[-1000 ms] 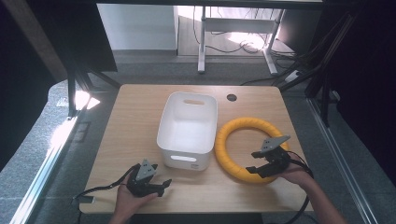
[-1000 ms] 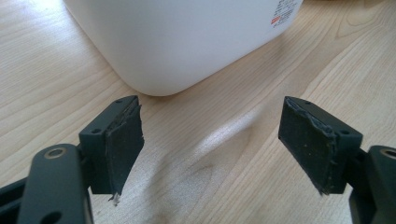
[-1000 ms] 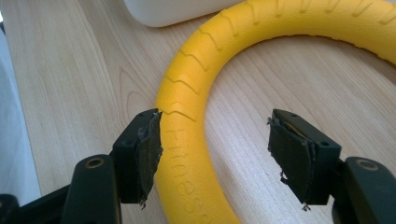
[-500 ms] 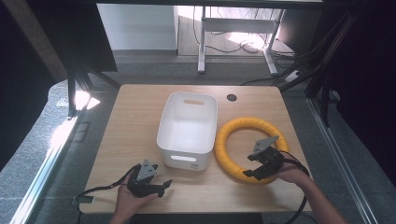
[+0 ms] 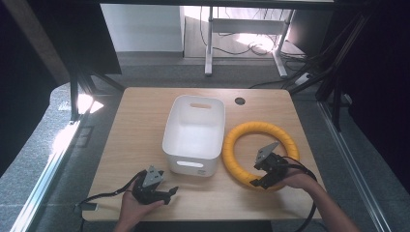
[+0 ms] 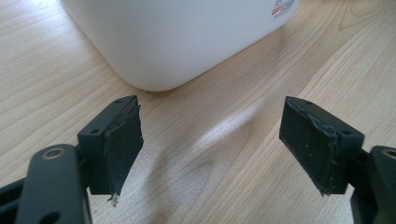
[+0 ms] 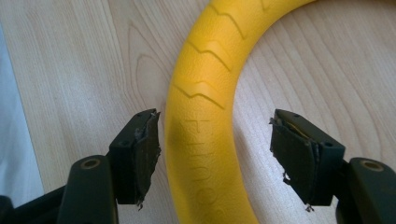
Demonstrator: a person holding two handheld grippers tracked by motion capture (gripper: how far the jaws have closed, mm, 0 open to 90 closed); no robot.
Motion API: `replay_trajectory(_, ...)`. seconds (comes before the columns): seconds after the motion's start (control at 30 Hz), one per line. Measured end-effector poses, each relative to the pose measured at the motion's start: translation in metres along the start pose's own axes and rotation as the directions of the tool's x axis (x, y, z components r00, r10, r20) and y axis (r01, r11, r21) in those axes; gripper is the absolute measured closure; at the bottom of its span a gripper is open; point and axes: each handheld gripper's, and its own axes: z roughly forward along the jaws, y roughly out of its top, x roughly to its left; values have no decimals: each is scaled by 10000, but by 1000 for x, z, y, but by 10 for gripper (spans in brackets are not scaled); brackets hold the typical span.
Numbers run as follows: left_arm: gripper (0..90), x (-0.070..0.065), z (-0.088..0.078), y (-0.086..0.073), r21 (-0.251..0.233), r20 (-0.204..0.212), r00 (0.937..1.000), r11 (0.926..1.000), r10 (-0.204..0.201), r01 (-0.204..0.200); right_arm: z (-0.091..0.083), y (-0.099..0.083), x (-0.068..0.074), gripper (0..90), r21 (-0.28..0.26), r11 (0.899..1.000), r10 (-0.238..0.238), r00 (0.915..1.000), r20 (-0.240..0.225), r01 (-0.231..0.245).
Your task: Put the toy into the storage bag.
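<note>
The right claw [image 7: 215, 154] has just been opening and straddles the near arc of the yellow ring [image 7: 205, 121] flat on the table [image 5: 140, 121], pads clear. The left claw [image 6: 212, 144] waits apart and empty beside the white bin [image 5: 196, 130], likely the ring's destination.

A white plastic bin [image 5: 194, 135] sits empty near the middle of the wooden table [image 5: 140, 121], with 1 handle slot in each end wall. A dark round grommet hole [image 5: 240, 101] lies in the tabletop behind it. Beyond the table, cables [image 5: 241, 46] trail across the floor around white desk legs [image 5: 209, 43].
</note>
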Motion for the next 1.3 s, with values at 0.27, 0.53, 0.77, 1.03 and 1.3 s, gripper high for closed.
replay_trajectory(0.27,213,0,1,0,33,-16,10000,10000,12,-12,12,-1,2,333,930,9953,-298,9994,173,281)
replay_trajectory(0.53,213,0,1,0,34,-18,10000,10000,18,-18,19,-1,4,349,1413,9889,-480,9988,129,457)
replay_trajectory(0.77,213,0,1,0,30,-23,10000,10000,17,-17,25,1,6,377,2008,9773,-717,9973,151,672)
replay_trajectory(1.03,213,0,1,0,36,-20,10000,10000,22,-22,30,3,6,442,2390,9673,-840,9964,-128,846)
replay_trajectory(1.3,213,0,1,0,32,-9,10000,10000,19,-19,33,12,6,486,3013,9458,-1160,9927,-337,1208)
